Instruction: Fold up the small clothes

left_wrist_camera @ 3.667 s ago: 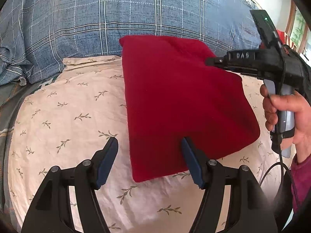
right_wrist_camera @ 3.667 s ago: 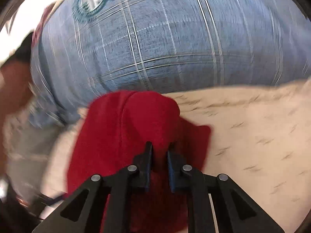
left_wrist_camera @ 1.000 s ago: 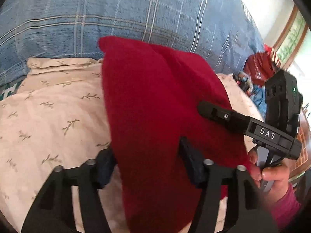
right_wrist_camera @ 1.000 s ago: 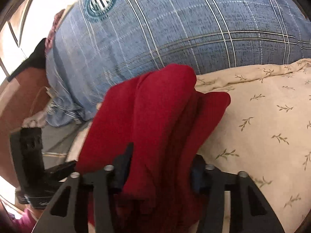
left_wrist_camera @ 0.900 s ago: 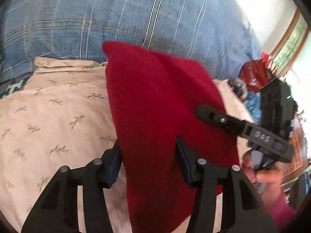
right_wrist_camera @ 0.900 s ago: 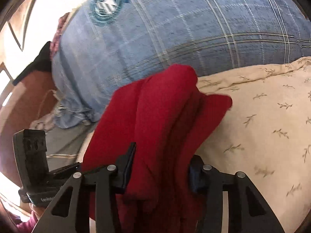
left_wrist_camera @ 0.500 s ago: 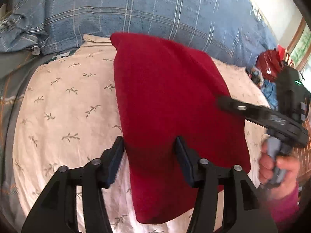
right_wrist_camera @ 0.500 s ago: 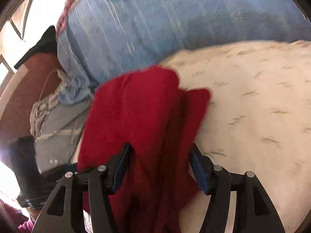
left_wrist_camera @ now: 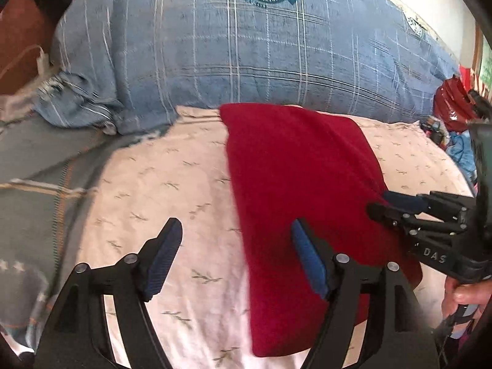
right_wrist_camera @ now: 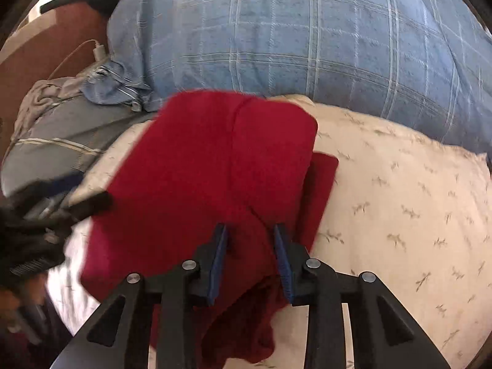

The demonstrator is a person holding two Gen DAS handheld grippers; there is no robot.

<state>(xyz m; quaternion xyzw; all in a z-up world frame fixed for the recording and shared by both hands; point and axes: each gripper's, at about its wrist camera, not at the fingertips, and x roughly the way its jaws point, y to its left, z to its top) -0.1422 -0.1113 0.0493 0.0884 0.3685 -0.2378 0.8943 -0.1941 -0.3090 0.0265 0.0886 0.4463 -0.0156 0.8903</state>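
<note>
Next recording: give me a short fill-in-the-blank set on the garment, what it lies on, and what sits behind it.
1. The folded garment is ____ in colour.
2. It lies on a cream sheet printed with small ____.
3. Behind it lies a plaid pillow that is ____ in colour.
4. The left gripper has ____ pinched between its pads.

Missing words: red; leaf sprigs; blue; nothing

Both wrist views downward, shared red cloth (left_wrist_camera: 295,178)
</note>
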